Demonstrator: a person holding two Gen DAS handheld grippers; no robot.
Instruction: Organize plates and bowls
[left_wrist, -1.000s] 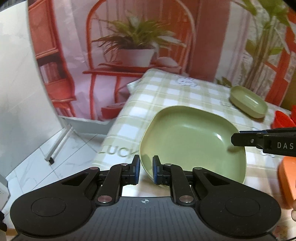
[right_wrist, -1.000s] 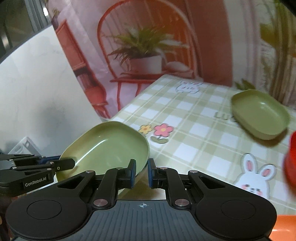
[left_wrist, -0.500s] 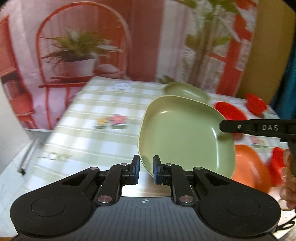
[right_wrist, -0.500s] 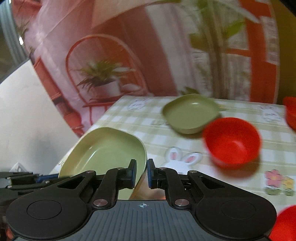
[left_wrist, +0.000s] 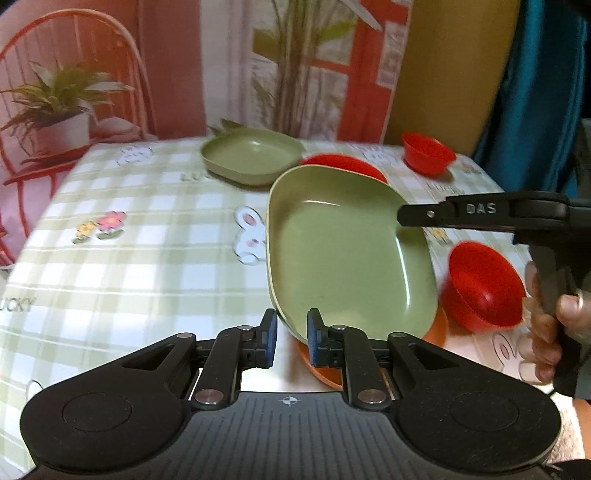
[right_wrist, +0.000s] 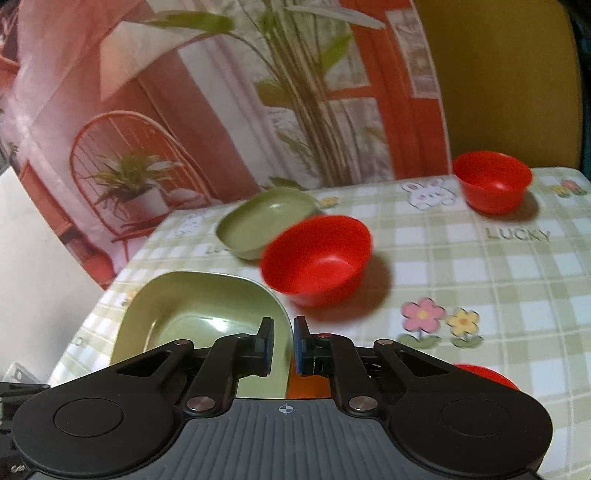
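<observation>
A large green plate (left_wrist: 347, 258) is held in the air between both grippers. My left gripper (left_wrist: 291, 334) is shut on its near rim. My right gripper (right_wrist: 283, 343) is shut on its opposite rim (right_wrist: 207, 314); that gripper shows from the side in the left wrist view (left_wrist: 406, 216). Under the plate lies an orange plate (left_wrist: 436, 328), mostly hidden. A second green plate (left_wrist: 253, 160) sits at the table's far side, also in the right wrist view (right_wrist: 266, 218).
Red bowls stand on the checked tablecloth (left_wrist: 140, 258): one behind the held plate (left_wrist: 343, 164), one far right (left_wrist: 426, 151), one near right (left_wrist: 484, 286). The right wrist view shows two of them (right_wrist: 317, 258) (right_wrist: 491, 181). A printed backdrop hangs behind.
Both grippers have carried the green plate rightward from the table's left edge to above the orange plate. The red bowls have come into view.
</observation>
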